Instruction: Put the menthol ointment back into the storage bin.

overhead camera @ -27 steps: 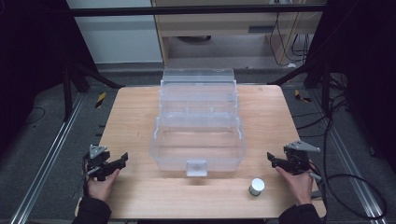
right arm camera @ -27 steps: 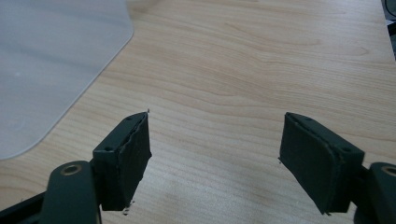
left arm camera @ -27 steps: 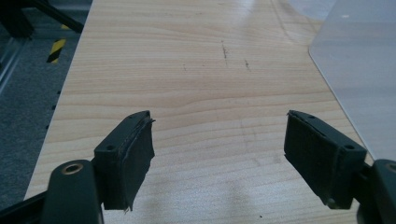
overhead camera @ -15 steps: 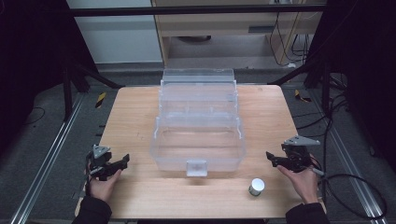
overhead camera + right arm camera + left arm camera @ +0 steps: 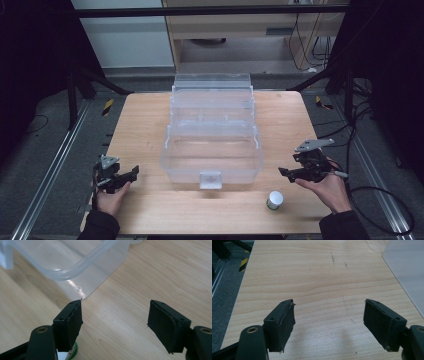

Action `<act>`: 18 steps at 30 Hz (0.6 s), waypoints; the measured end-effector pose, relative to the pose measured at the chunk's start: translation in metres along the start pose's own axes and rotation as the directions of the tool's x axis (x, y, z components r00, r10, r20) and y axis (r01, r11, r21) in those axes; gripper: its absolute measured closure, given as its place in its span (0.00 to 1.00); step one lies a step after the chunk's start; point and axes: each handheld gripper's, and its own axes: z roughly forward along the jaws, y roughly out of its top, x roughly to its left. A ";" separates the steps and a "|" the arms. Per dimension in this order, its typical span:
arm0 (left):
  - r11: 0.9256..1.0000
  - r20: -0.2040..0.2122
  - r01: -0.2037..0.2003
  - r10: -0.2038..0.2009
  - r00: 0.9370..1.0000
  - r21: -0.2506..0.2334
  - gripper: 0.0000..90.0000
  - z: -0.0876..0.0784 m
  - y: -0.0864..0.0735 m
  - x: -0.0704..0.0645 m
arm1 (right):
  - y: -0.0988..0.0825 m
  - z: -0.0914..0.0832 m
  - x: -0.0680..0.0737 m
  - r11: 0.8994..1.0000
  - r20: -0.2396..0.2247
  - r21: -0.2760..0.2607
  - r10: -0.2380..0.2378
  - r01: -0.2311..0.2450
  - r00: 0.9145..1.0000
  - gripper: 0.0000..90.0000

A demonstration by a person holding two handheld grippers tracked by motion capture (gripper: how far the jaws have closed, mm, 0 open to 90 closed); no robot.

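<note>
Since the earlier frames: both hands sit slightly lower and nearer the table's near edge; container and jar unmoved.

Item 1: small jar [image 5: 274, 200], round, white cap, green-edged base, smooth; stands upright on the table near the front edge, just beside the right gripper [image 5: 289, 173] and apart from the container.
Item 2: right gripper, black jaws with matte padded faces, spread, nothing between them; grey plate on top.
Item 3: left gripper [image 5: 131, 174], same make, jaws spread wide over bare wood, nothing between them.
Item 4: clear plastic container [image 5: 212, 150], tiered, rounded rim, front latch, glossy; mid-table.
Item 5: table [image 5: 150, 120], pale wood grain, faint scuffs.

Risks, judged: the jar, light and slick, may tip or roll off the near edge if a jaw nudges it; an off-centre pinch on its round side could squirt it away; the container's thin wall may slide if bumped.
</note>
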 end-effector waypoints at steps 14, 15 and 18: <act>0.999 -0.005 -0.041 0.041 0.999 0.010 0.27 0.003 0.000 -0.002 | 0.014 -0.012 0.021 0.983 -0.102 0.113 -0.135 0.146 0.986 0.30; 0.999 -0.004 -0.042 0.042 0.999 0.011 0.27 0.003 0.000 -0.002 | 0.015 -0.013 0.022 0.981 -0.107 0.122 -0.141 0.154 0.984 0.30; 0.999 -0.005 -0.045 0.045 0.999 0.013 0.27 0.003 0.000 -0.002 | 0.017 -0.014 0.026 0.972 -0.131 0.155 -0.156 0.176 0.979 0.30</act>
